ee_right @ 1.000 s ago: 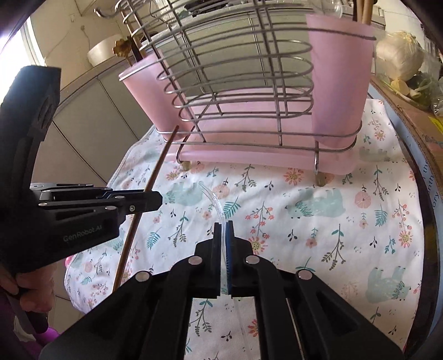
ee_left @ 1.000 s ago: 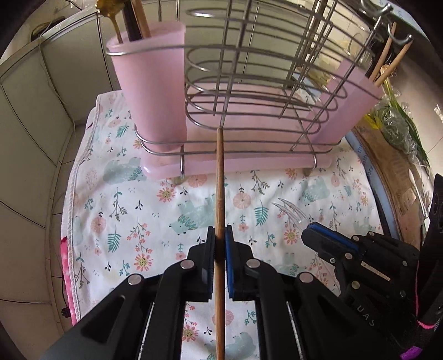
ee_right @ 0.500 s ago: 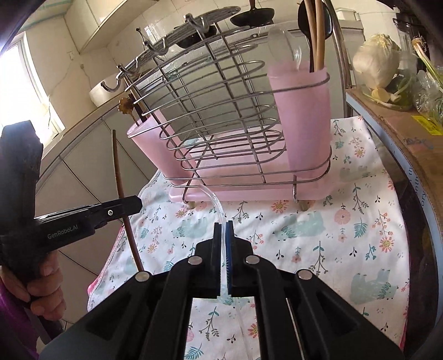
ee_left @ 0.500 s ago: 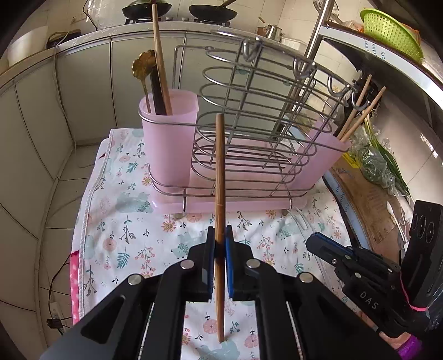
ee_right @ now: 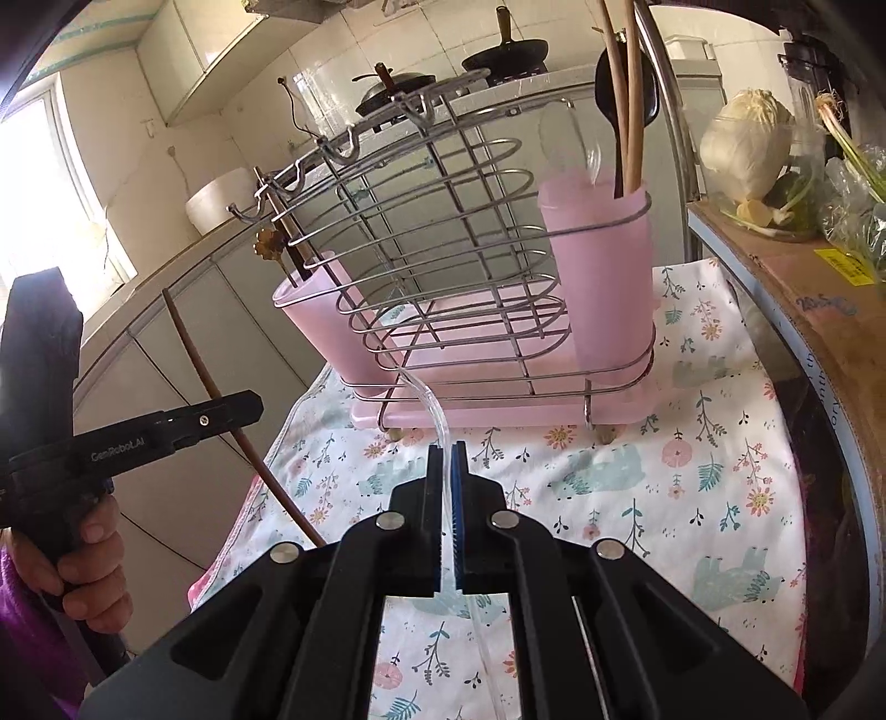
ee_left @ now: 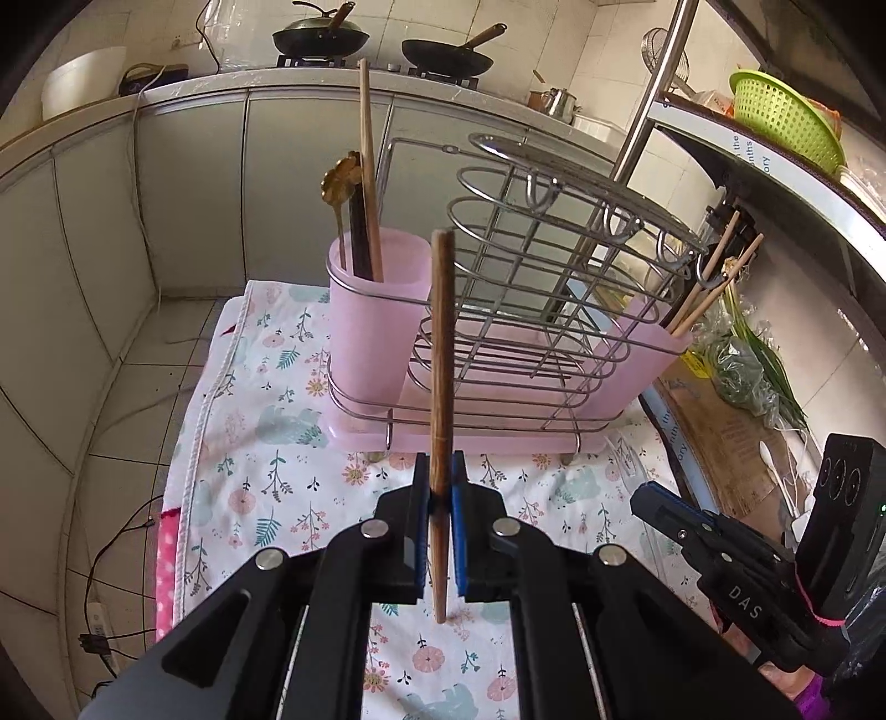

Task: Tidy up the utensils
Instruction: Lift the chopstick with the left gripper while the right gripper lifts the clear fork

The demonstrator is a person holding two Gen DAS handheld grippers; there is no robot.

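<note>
My left gripper [ee_left: 441,487] is shut on a brown wooden chopstick [ee_left: 442,354], held upright above the floral cloth, in front of the wire utensil rack [ee_left: 531,310]. The rack's left pink cup [ee_left: 379,327] holds a gold spoon and wooden sticks. My right gripper [ee_right: 447,476] is shut on a clear plastic fork [ee_right: 426,399], its tines pointing at the rack [ee_right: 443,266]. The right pink cup [ee_right: 603,277] holds a black ladle and chopsticks. The left gripper [ee_right: 243,407] also shows at left in the right wrist view, with the chopstick [ee_right: 221,404].
The rack stands on a floral cloth [ee_left: 266,471] on a small table. A cardboard box [ee_right: 803,299] with greens and a cabbage [ee_right: 742,144] lies to the right. Kitchen counter with woks [ee_left: 321,39] is behind. The floor drops away on the left.
Both grippers have risen and pulled back from the rack, so the rack now looks smaller and lower. The chopstick and the fork stay gripped.
</note>
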